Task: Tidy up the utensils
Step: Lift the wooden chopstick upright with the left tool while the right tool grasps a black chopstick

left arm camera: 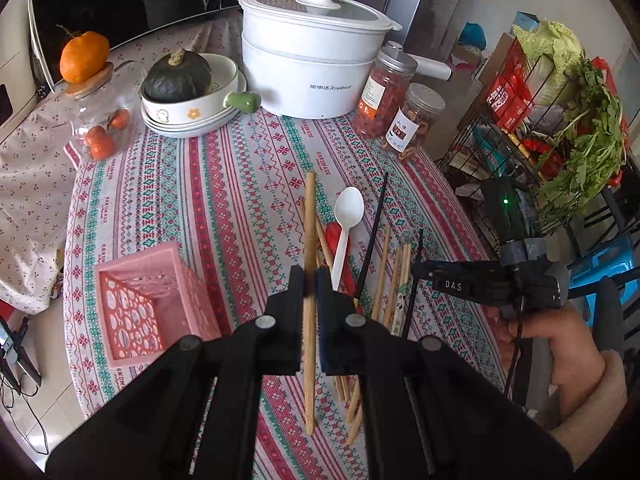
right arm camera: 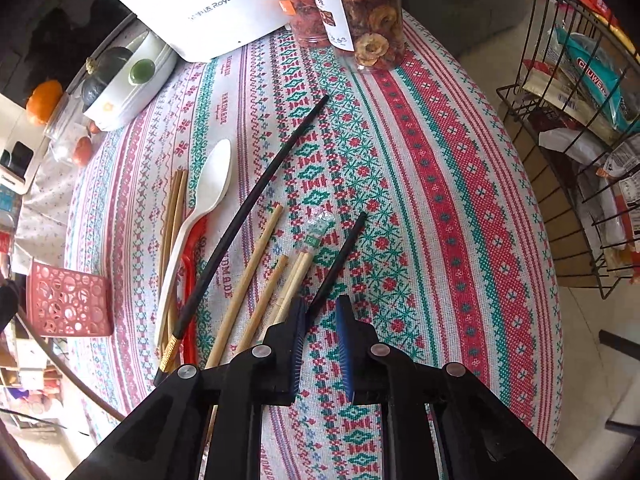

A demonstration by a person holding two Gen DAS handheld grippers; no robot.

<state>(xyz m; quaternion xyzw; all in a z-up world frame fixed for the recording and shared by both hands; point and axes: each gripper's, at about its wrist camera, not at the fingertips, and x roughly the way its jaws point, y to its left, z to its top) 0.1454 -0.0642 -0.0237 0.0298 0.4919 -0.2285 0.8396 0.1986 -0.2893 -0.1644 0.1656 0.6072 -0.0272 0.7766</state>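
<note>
Held chopstick: in the left wrist view we see a wooden chopstick (left arm camera: 309, 264) clamped between the fingers of the left gripper (left arm camera: 311, 280), standing nearly upright in the frame, its lower end showing below the pads.
Loose utensils: below it on the patterned tablecloth (left arm camera: 224, 184) lie more wooden chopsticks (left arm camera: 384, 268), a white spoon (left arm camera: 345, 232), a red utensil (left arm camera: 340, 256) under the spoon and two black chopsticks.
Basket: the pink basket (left arm camera: 140, 304) stands at lower left of the left view, apart from the pile.
Only in the left view: the right gripper (left arm camera: 420, 270) from the side at right centre, held in a hand (left arm camera: 560, 352), its tip at a short black chopstick (left arm camera: 414, 280).
Only in the right view: we look down that short black chopstick (right arm camera: 338, 260); its near end sits between the right gripper's (right arm camera: 322, 312) blue pads, against the left pad, with a gap to the right pad. The jaws are narrow but not pressed together.
Also in the right view: the long black chopstick (right arm camera: 256, 204) crosses the pile diagonally.
Pose: both grippers point steeply down at the table.
Background: a white cooker (left arm camera: 316, 64), two jars (left arm camera: 384, 92) and a wire rack (left arm camera: 532, 120) fill the upper part of the frame.
</note>
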